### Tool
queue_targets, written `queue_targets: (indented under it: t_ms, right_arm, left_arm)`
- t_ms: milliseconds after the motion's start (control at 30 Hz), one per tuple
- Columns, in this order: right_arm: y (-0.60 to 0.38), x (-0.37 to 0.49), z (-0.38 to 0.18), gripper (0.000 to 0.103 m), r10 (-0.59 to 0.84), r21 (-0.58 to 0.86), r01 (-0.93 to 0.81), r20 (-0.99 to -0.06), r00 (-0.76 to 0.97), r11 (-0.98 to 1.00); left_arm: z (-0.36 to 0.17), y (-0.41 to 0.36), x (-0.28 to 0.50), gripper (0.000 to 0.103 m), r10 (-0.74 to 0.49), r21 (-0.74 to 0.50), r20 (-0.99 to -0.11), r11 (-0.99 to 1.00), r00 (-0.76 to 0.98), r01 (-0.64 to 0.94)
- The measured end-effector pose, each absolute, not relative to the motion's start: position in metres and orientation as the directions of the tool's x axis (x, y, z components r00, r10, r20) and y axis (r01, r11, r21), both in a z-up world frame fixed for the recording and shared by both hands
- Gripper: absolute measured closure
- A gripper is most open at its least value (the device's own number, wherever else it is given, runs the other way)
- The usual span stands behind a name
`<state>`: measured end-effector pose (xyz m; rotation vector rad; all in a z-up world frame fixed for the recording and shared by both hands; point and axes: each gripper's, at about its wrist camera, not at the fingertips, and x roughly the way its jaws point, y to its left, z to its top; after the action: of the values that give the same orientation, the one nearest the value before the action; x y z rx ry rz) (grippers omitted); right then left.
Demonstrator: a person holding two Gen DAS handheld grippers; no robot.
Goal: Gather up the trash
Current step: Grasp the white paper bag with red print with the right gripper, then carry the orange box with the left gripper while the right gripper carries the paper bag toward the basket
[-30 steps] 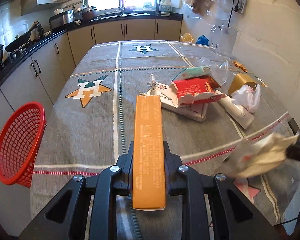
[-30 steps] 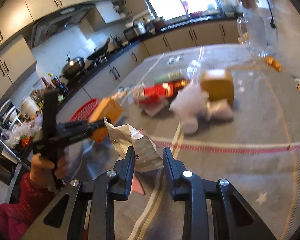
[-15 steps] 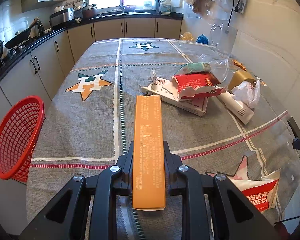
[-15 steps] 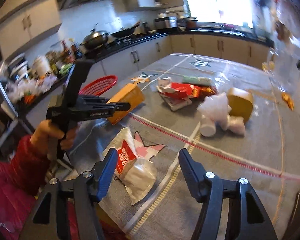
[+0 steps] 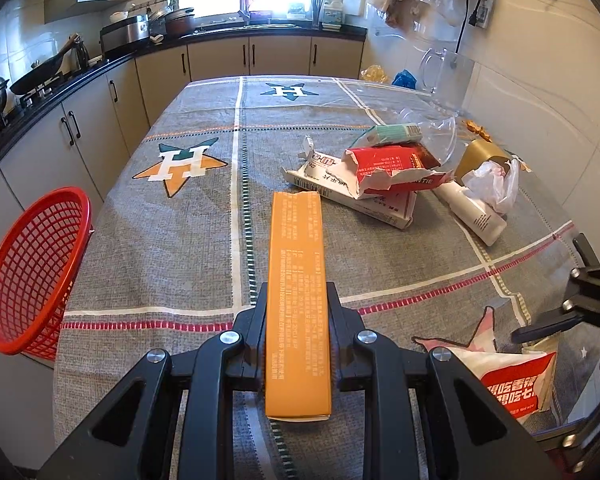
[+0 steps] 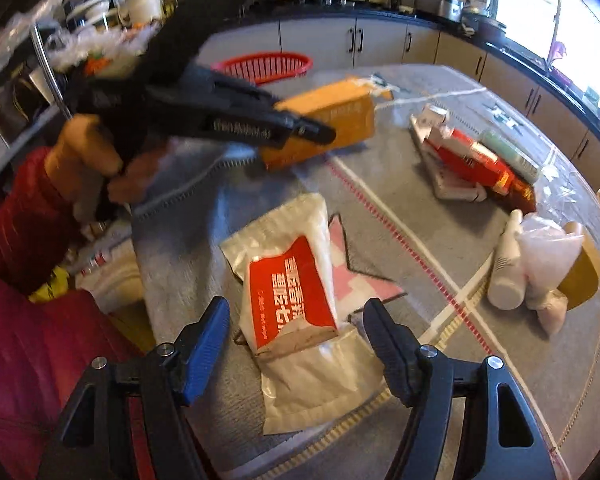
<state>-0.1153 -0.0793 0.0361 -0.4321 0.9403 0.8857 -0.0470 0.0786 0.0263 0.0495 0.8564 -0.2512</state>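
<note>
My left gripper [image 5: 296,300] is shut on a long orange box [image 5: 297,280] and holds it above the table; the box also shows in the right wrist view [image 6: 328,120]. My right gripper [image 6: 298,320] is open over a white and red snack bag [image 6: 292,292] lying on the tablecloth near the front edge; the bag also shows in the left wrist view [image 5: 512,380]. A red basket [image 5: 32,268] hangs off the table's left side. More trash lies ahead: torn red and white cartons [image 5: 384,172], a white bottle [image 5: 472,212], a plastic bag [image 5: 492,184].
A gold cup [image 5: 478,156] and a clear plastic container [image 5: 440,136] sit by the right wall. A glass jug [image 5: 444,76] stands further back. Kitchen cabinets [image 5: 80,128] run along the left. The grey tablecloth [image 5: 180,240] covers the table.
My right gripper opened and let the snack bag drop onto the table, then swung left over it. My left gripper kept hold of the orange box, nearly still.
</note>
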Motion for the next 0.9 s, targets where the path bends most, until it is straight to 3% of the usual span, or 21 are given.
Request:
queue_targets:
  t_ms: [67, 167, 600, 900]
  right_arm:
    - [-0.079, -0.117, 0.03, 0.04, 0.446, 0.032, -0.806, -0.846, 0.293, 0.591]
    - [-0.086, -0.118, 0.031, 0.044, 0.466, 0.045, -0.791, -0.828, 0.312, 0.611]
    - [-0.136, -0.118, 0.068, 0.045, 0.518, 0.133, -0.587, -0.649, 0.557, 0.798]
    - [-0.136, -0.12, 0.074, 0.044, 0.505, 0.122, -0.567, -0.63, 0.59, 0.815]
  left_arm:
    - [0.026, 0.079, -0.047, 0.081, -0.199, -0.057, -0.752, 0.969, 0.628, 0.239]
    - [0.026, 0.079, -0.047, 0.081, -0.201, -0.059, -0.752, 0.969, 0.628, 0.239]
    - [0.038, 0.066, -0.059, 0.081, -0.197, -0.044, -0.717, 0.97, 0.668, 0.239]
    - [0.04, 0.061, -0.063, 0.081, -0.208, -0.042, -0.712, 0.966, 0.67, 0.255]
